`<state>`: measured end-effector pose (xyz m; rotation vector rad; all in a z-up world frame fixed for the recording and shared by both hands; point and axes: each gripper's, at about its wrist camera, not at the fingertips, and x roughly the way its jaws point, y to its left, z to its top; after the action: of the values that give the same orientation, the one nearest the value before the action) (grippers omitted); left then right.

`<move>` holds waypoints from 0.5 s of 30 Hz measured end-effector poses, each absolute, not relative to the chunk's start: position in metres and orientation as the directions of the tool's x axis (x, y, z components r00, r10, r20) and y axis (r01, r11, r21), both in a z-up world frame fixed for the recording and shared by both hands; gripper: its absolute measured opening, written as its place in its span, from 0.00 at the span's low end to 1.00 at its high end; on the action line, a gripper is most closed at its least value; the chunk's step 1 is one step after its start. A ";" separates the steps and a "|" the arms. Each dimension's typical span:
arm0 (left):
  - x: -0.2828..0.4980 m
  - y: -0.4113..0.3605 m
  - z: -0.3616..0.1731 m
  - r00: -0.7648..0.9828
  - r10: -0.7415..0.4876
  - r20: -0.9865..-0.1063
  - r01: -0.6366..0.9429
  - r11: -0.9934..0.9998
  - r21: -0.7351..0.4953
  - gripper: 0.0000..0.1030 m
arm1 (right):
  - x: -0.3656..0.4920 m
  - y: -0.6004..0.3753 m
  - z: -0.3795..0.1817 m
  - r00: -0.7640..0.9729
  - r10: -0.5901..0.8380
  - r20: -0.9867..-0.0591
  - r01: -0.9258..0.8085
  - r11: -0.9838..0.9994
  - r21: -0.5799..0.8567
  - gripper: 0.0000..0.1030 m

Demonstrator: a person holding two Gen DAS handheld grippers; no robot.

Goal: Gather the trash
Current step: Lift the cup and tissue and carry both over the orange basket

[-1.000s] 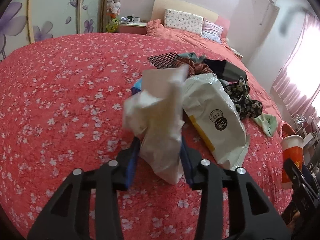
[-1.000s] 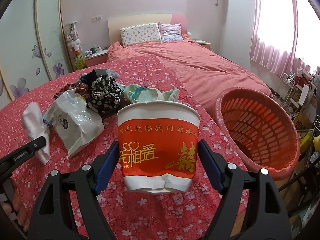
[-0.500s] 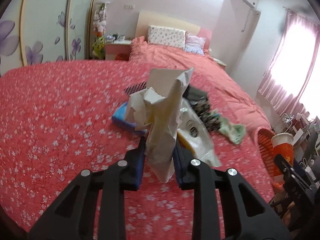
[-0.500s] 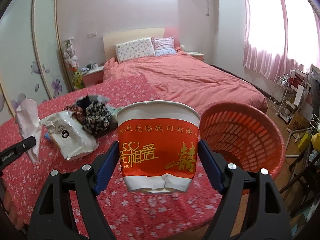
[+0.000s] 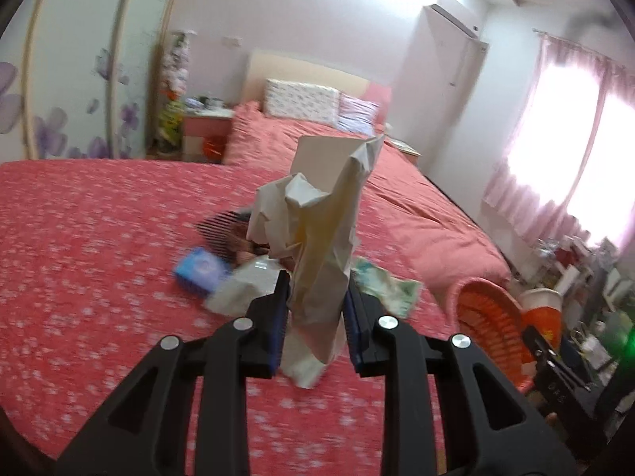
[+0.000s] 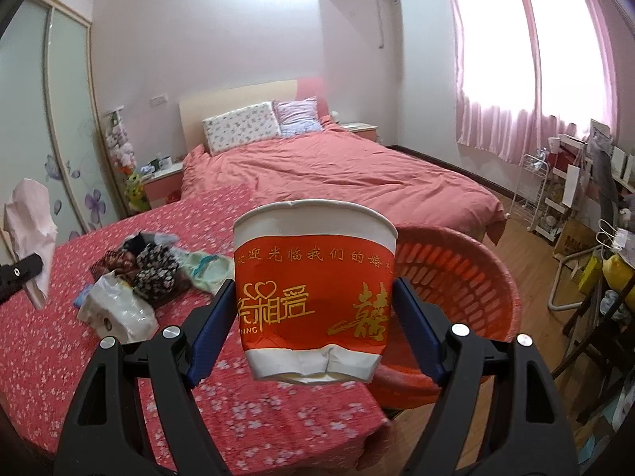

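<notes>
My left gripper [image 5: 315,315] is shut on a crumpled piece of white paper [image 5: 317,238], held upright well above the red flowered bedspread [image 5: 99,246]. The same paper [image 6: 29,222] shows at the far left of the right wrist view. My right gripper [image 6: 313,311] is shut on a red and white paper cup [image 6: 313,293], whose base is dented. An orange laundry-style basket [image 6: 468,277] stands just behind the cup, off the bed's corner; in the left wrist view the basket [image 5: 486,313] lies low right, with the cup [image 5: 539,309] beside it.
On the bedspread lie a white plastic bag [image 6: 119,313], a blue packet [image 5: 198,269], dark patterned clothes [image 6: 152,269] and a pale green cloth [image 6: 208,269]. A second bed with pillows [image 6: 238,127] stands behind. Shelves and clutter [image 6: 575,198] fill the right side over wooden floor.
My left gripper has closed tighter on the paper and lifted it high off the bed toward the right. My right gripper has carried the cup up and toward the basket.
</notes>
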<state>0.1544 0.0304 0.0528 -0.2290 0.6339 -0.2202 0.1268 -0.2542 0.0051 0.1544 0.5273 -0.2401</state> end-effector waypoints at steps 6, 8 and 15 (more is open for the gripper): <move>0.163 -0.024 0.049 0.712 -0.401 -0.577 0.260 0.913 -0.313 0.25 | 0.122 -0.274 0.009 0.838 -0.231 -0.495 0.314 0.945 0.091 0.76; 0.165 -0.048 0.044 0.687 -0.436 -0.581 0.308 0.899 -0.311 0.25 | 0.121 -0.280 0.009 0.835 -0.247 -0.492 0.330 0.940 0.090 0.76; 0.174 -0.109 0.028 0.599 -0.524 -0.605 0.413 0.850 -0.328 0.25 | 0.122 -0.311 0.004 0.818 -0.304 -0.489 0.398 0.912 0.098 0.76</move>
<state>0.1739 -0.1088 0.0277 -0.1599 0.7526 -0.5459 0.1216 -0.3107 0.0040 0.2002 0.4860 -0.3765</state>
